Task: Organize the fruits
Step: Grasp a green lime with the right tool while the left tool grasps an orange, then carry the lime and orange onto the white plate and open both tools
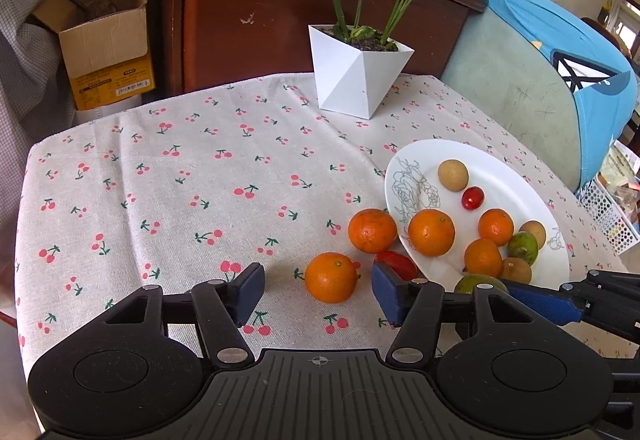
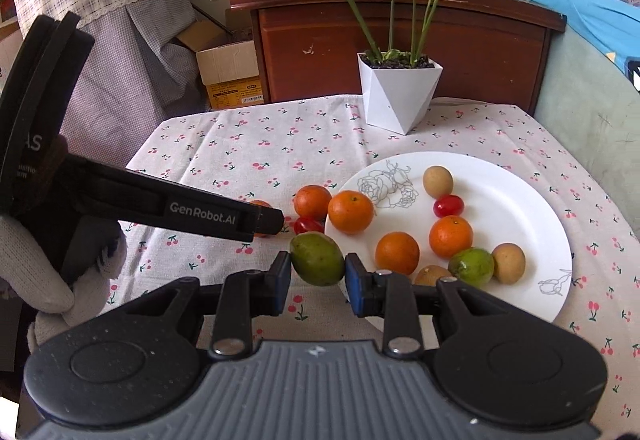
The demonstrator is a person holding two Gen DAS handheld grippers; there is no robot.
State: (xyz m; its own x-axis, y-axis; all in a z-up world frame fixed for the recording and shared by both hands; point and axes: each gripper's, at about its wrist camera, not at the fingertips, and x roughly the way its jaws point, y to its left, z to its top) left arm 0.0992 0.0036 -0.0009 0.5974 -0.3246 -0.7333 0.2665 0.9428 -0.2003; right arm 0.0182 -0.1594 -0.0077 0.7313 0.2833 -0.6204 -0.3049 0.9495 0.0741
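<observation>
In the left wrist view a loose orange lies on the cherry-print cloth between the blue pads of my left gripper; the pads stand apart from it, so the gripper is open. A second orange and a red tomato rest just outside the white plate. My right gripper is shut on a green fruit, held above the cloth at the near left rim of the plate. On that plate sit three oranges, brown round fruits, a red tomato and another green fruit.
A white angular pot with a leafy plant stands at the back of the table. Behind are a dark wooden cabinet and an open cardboard box. A blue-draped chair is close on the right. A gloved hand holds the left gripper.
</observation>
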